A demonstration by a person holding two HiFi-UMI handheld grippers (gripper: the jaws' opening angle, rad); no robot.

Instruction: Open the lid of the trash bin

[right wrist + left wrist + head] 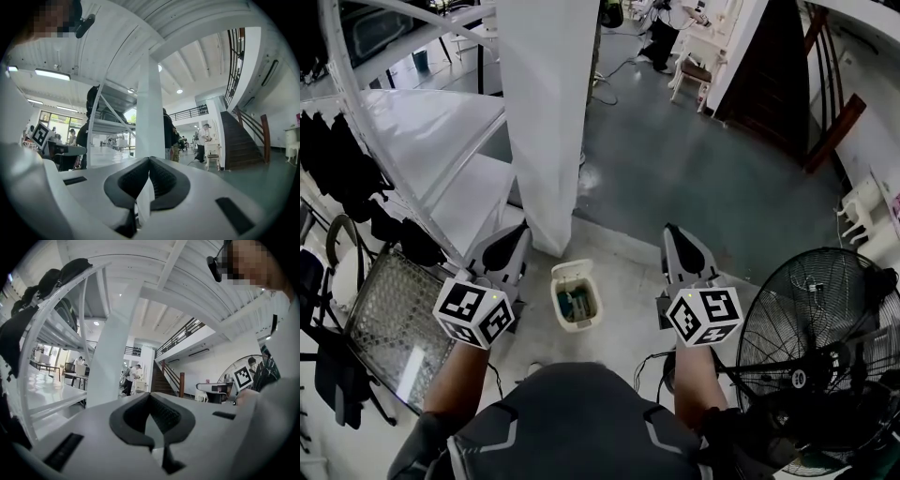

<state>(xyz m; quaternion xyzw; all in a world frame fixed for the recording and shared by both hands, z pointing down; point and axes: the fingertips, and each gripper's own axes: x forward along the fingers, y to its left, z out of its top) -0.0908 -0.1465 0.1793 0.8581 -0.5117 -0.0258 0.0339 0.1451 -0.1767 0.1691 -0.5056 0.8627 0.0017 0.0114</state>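
Left gripper (514, 242), head view: jaws closed tip to tip, nothing between them, held above the floor. Right gripper (675, 242): likewise closed and empty, level with the left.

- Trash bin (577, 298): small, white, on the floor between the two grippers and touched by neither, near the foot of a white pillar (546, 122).
- Lid (572, 273) appears tipped up at the far rim. The opening shows dark contents, too small to identify.
- Floor (694, 159): grey-green concrete, paler around the bin.
- Black floor fan (817, 349) at the right, cut off by the frame edge. Wire mesh rack (389, 319) at the left. White curved stair framing upper left.

Left gripper view: left gripper (150, 397) with pads meeting at the tips and only a sliver of gap behind them. Beyond it are the pillar (108, 357), a wooden staircase (168, 378) and a standing person (132, 379). The bin is out of frame.

Right gripper view: right gripper (149, 160) pressed closed. The pillar (150, 108) rises straight ahead, a staircase (243, 140) stands at the right and a person (204, 137) is beside a small table. The bin is not seen.
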